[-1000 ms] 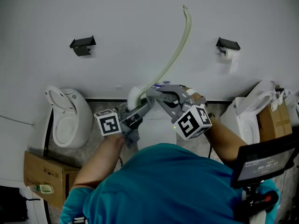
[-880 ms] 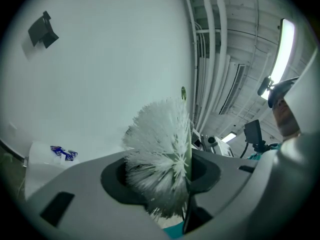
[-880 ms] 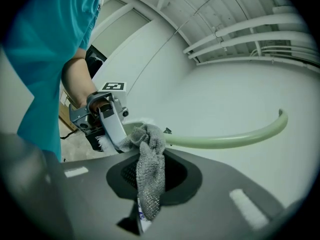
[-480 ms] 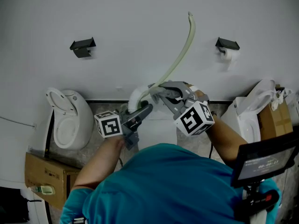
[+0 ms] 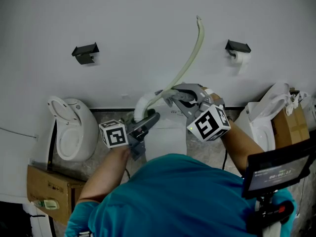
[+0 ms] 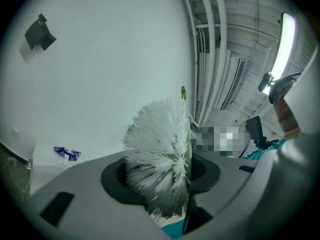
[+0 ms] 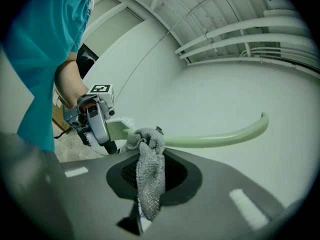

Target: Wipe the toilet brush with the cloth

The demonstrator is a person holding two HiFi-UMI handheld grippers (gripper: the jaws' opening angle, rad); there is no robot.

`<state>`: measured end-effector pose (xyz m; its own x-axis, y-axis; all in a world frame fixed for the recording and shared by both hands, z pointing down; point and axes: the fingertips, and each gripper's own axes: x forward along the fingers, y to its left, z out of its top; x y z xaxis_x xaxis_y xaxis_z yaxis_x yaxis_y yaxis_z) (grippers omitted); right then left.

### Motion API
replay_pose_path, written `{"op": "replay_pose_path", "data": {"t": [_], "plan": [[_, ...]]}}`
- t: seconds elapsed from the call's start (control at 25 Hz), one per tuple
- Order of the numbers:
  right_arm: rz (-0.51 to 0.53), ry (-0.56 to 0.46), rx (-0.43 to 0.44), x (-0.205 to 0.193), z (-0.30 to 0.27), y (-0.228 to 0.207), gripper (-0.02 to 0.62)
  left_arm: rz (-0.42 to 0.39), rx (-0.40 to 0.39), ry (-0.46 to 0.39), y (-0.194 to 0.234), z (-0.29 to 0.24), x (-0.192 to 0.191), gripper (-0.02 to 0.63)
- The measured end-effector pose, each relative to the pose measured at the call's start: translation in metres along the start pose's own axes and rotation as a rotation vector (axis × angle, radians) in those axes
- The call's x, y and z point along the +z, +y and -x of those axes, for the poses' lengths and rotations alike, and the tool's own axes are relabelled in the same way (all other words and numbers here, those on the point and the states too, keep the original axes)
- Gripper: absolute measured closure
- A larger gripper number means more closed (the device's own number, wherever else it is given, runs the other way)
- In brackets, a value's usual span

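The toilet brush has a white bristle head (image 5: 140, 102) and a long, curved pale-green handle (image 5: 190, 58) rising against the white wall. My left gripper (image 5: 149, 117) is shut on the brush just by the head. In the left gripper view the bristles (image 6: 160, 149) fill the gap between the jaws. My right gripper (image 5: 169, 95) is shut on a grey knitted cloth (image 7: 147, 169). The cloth's bunched top lies against the handle (image 7: 220, 136), a short way up from the head. The left gripper (image 7: 99, 129) also shows in the right gripper view.
Three white toilets stand along the wall: one at left (image 5: 71, 130), one at right (image 5: 259, 122), and a cistern (image 5: 168, 137) under my hands with a blue wrapper (image 6: 65, 153) on it. There are also wall paper holders (image 5: 85, 51) (image 5: 239, 50), cardboard boxes (image 5: 47, 184) (image 5: 289, 125) and a screen (image 5: 276, 169).
My right gripper has slid the cloth a little up and to the right along the handle. The left gripper and brush head have stayed put.
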<state>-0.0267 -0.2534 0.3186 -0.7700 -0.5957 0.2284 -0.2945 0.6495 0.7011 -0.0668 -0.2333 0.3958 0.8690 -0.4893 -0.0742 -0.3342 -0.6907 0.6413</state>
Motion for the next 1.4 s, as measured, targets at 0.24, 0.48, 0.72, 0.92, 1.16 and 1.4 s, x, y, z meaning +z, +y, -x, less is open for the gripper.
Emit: {"op": "replay_pose_path", "data": {"t": [0.24, 0.48, 0.72, 0.92, 1.16, 1.4], "plan": [[-0.001, 0.003, -0.008, -0.001, 0.003, -0.003, 0.561, 0.007, -0.015, 0.003, -0.002, -0.002, -0.001, 0.407], [-0.011, 0.001, -0.022, -0.001, 0.007, -0.009, 0.561, 0.007, -0.016, 0.007, -0.002, -0.003, -0.002, 0.408], [-0.035, -0.002, -0.062, -0.003, 0.015, -0.028, 0.561, 0.007, -0.008, 0.011, 0.000, -0.001, -0.002, 0.408], [-0.037, 0.000, -0.080, -0.004, 0.021, -0.039, 0.563, 0.002, -0.012, 0.008, 0.003, 0.000, -0.003, 0.408], [-0.047, -0.005, -0.094, -0.006, 0.029, -0.051, 0.563, -0.027, 0.004, 0.020, 0.006, 0.002, -0.004, 0.408], [-0.064, -0.015, -0.119, -0.006, 0.038, -0.068, 0.563, -0.027, 0.004, 0.038, 0.007, 0.004, -0.008, 0.408]]}}
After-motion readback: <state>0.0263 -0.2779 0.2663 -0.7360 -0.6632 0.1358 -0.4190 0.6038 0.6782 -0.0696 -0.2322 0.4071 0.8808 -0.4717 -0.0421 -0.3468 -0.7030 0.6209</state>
